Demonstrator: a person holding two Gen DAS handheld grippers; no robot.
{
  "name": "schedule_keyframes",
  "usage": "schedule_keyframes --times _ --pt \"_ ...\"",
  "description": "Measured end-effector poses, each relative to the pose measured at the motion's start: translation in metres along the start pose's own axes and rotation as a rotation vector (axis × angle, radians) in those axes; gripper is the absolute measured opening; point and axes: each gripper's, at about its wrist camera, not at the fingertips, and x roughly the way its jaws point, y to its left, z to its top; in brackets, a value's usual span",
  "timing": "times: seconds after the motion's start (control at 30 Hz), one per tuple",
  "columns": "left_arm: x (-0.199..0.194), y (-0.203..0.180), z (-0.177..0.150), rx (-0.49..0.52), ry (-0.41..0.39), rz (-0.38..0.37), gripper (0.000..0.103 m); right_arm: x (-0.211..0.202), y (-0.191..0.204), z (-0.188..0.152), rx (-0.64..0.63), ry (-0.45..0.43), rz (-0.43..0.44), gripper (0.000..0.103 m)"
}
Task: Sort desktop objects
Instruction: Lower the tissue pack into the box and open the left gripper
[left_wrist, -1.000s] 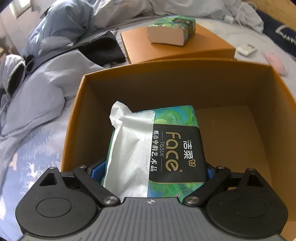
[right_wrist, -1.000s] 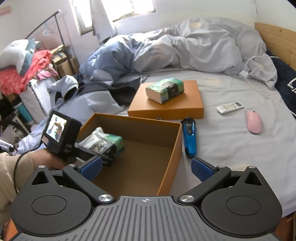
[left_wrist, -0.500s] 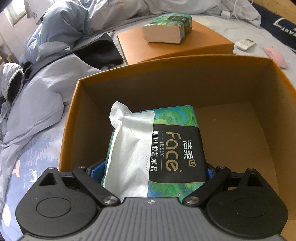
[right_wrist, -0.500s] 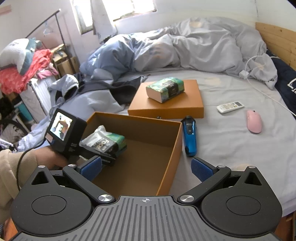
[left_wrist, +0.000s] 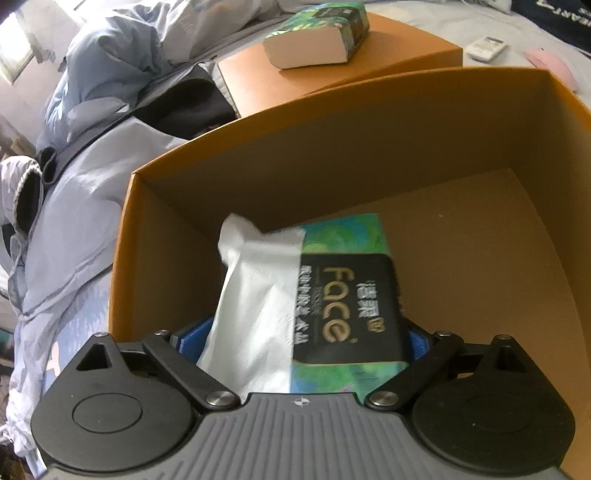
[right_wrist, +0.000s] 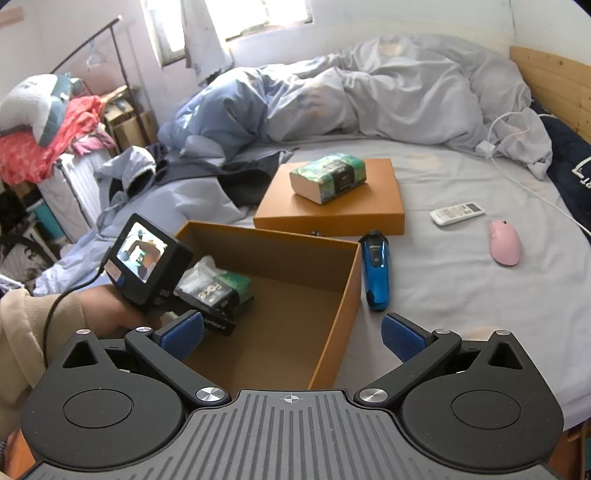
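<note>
Meanwhile the left claw (left_wrist: 301, 338) gripped 1 tissue pack (left_wrist: 314, 295) by its sides, held inside the open orange box (right_wrist: 347, 280) near its left wall; whether the pack touched the floor of the box could not be told. The right claw (right_wrist: 291, 332) hung open and empty over the box's near edge. Outside the box on the bed (right_wrist: 461, 295) lay a second tissue pack (right_wrist: 328, 178) on the orange lid (right_wrist: 369, 218), a blue shaver (right_wrist: 375, 275) just beside the box, a remote (right_wrist: 457, 213) and a pink mouse (right_wrist: 504, 242), so the sorting looked only partly done.

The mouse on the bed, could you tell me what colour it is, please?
Pink; the mouse shows best in the right wrist view.
</note>
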Motion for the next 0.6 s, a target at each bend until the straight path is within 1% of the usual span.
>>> schedule_keyframes --times 0.07,0.17,0.33,0.43,0.47,0.6 --pt "-0.002 0.001 -0.001 0.0 -0.005 -0.001 0.098 0.0 0.0 0.0 -0.001 -0.001 0.0 0.103" --pt "-0.007 0.005 -0.002 -0.011 -0.016 -0.007 0.102 -0.001 0.0 0.0 -0.002 -0.002 0.001 0.103" --pt "-0.019 0.007 -0.003 -0.012 -0.042 0.005 0.102 -0.002 0.001 0.001 -0.004 -0.003 0.002 0.103" --pt "-0.032 0.008 -0.006 -0.008 -0.071 0.021 0.102 -0.002 0.001 0.001 -0.006 -0.004 0.002 0.103" --pt "-0.037 0.01 -0.007 -0.012 -0.085 0.016 0.102 -0.004 0.0 0.0 -0.006 -0.006 0.001 0.103" --pt "-0.058 0.02 -0.014 -0.072 -0.144 -0.007 0.102 -0.006 0.0 0.0 -0.006 -0.011 -0.005 0.103"
